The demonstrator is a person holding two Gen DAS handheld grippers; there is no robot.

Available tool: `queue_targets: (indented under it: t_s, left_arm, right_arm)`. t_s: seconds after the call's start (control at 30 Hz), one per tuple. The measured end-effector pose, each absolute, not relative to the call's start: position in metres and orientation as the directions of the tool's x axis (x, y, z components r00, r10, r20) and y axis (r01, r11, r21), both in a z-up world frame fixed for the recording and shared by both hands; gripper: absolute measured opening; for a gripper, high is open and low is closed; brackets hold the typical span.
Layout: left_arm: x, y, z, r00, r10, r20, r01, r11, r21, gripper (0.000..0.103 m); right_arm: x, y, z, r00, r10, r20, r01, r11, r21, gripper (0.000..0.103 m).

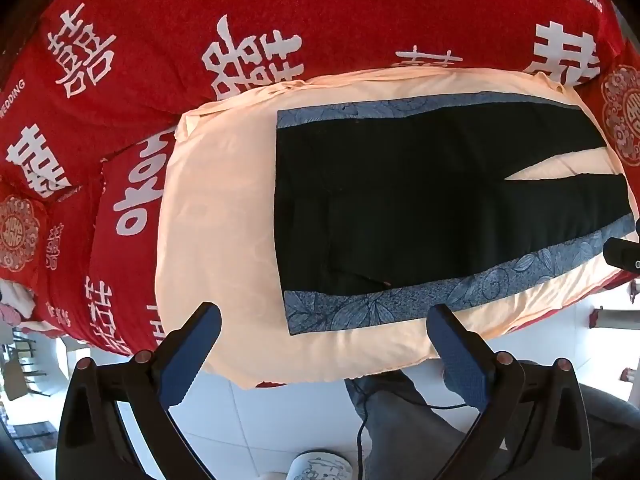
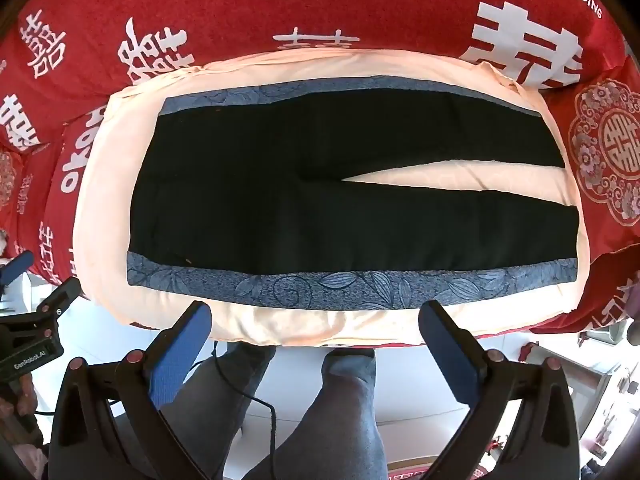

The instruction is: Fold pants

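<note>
Black pants point(image 1: 420, 196) point(image 2: 320, 200) with blue leaf-patterned side stripes point(image 2: 304, 284) lie flat on a peach cloth point(image 1: 216, 216) point(image 2: 108, 184), waist to the left, both legs spread apart to the right. My left gripper point(image 1: 324, 316) hovers open above the near edge of the cloth, by the waist corner, nothing between its blue pads. My right gripper point(image 2: 316, 314) is open too, held over the near edge beside the lower stripe. The left gripper point(image 2: 36, 320) also shows at the left edge of the right wrist view.
A red bedspread point(image 1: 160, 28) point(image 2: 360, 8) with white characters covers the bed beyond and around the cloth. A red embroidered cushion point(image 2: 608, 148) lies at the right. A person's legs in grey trousers point(image 2: 340, 412) stand on a white tiled floor point(image 1: 280, 420), with a black cable point(image 2: 256, 396).
</note>
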State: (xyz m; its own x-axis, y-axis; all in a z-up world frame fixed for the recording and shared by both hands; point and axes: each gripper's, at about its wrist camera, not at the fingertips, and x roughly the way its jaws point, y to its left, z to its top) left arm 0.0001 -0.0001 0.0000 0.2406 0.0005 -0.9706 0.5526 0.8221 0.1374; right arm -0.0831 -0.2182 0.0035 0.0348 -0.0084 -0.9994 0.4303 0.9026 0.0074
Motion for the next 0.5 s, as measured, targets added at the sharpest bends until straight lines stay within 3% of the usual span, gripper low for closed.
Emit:
queue_targets:
  t_s: [0.5]
  left_arm:
    - [-0.0015, -0.0031, 0.0032, 0.272, 0.013, -0.962, 0.561, 0.81, 0.17, 0.103]
  right_arm:
    - [-0.0855, -0.2199, 0.0039, 0.033, -0.01, -0.999, 0.438, 0.899, 0.005, 0.103]
